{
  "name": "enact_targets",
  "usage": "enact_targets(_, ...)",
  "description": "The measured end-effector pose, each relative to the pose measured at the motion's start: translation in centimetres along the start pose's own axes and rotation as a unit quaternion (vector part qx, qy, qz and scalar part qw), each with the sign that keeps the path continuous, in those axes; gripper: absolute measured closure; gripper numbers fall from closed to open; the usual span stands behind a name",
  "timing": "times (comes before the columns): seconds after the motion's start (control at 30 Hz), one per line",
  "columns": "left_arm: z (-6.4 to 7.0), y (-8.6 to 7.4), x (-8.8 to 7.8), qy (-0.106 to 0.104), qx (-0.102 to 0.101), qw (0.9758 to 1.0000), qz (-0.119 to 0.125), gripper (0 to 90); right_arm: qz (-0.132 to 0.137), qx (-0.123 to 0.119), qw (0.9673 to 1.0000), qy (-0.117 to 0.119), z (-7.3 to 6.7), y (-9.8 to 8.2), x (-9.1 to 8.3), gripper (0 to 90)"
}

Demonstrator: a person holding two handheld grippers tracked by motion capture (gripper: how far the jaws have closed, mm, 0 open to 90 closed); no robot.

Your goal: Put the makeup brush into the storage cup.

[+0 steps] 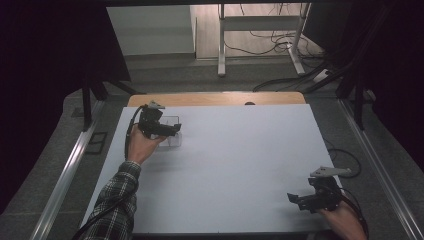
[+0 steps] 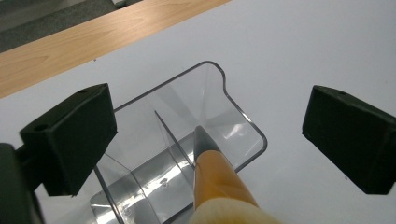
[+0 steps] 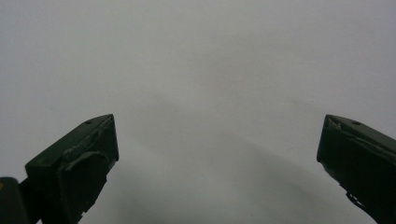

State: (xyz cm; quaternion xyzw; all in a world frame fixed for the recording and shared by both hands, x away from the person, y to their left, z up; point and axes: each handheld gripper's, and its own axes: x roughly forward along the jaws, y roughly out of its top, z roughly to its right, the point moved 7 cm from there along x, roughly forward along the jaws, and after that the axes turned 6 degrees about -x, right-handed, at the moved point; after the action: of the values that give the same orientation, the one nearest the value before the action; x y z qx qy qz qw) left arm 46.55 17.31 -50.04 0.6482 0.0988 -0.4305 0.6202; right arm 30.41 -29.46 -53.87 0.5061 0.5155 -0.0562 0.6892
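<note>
Now the left gripper [image 2: 205, 135] hangs over a clear tray [image 2: 187, 154] at the far-left part of the desk [image 1: 240, 165], jaws spread wide and pressing on nothing, probably so that the orange pen [image 2: 217, 179] can rest loose in the tray, its tip against a divider. The pen lies between the two jaws and below them, apart from both, its pale end nearest the camera. Well apart at the desk's near-right corner, the right gripper [image 1: 298, 198] idles over bare desk, jaws spread and empty.
</note>
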Motion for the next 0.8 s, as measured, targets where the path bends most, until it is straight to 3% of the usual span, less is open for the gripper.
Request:
enact_targets(0.33, 0.1, 0.0, -0.7, -0.007, -0.002, 0.9999, 0.008, 0.8, -0.001, -0.001, 1.0000, -0.001, 0.0, 0.0, 0.0, 0.0)
enact_targets(0.8, 0.4, -0.7, -1.4, -0.002, 0.024, 0.9997, 0.002, 0.0, 0.000, -0.006, 1.0000, -0.006, -0.1, 0.0, -0.1, 0.0)
